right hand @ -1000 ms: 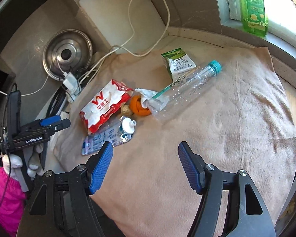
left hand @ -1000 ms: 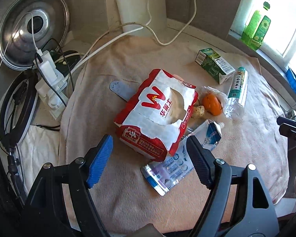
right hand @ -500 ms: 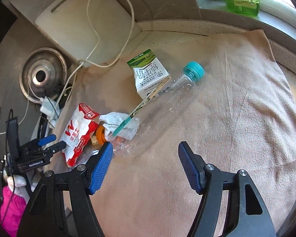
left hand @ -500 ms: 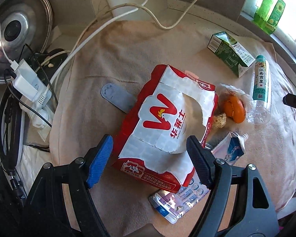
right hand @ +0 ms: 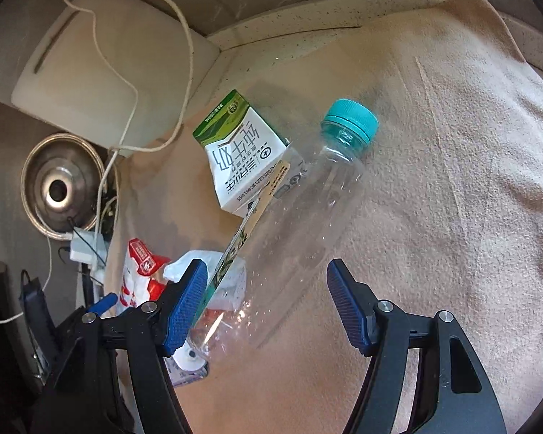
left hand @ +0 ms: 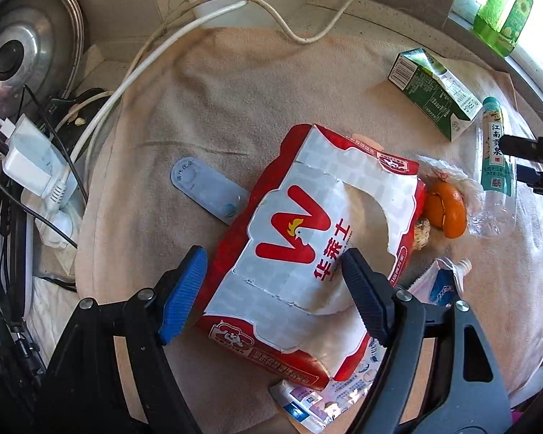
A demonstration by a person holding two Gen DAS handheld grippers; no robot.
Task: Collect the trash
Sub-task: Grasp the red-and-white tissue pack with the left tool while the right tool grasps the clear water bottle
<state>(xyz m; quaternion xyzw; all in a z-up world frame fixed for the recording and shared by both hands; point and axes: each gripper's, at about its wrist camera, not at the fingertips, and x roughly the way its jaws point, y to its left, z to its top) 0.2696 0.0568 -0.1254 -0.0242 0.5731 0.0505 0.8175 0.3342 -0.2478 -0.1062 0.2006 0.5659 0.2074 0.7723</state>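
Both hand-held grippers gape wide and empty: left [left hand: 273, 276] over the light, crushable red-and-white paper bag [left hand: 318, 253], right [right hand: 266, 294] straddling the slippery clear plastic bottle [right hand: 293, 231], best pinched mid-body.

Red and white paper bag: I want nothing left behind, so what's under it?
Poking out from under the red and white paper bag: a blue-grey flat strip and a printed foil pouch. Anything fully beneath is hidden.
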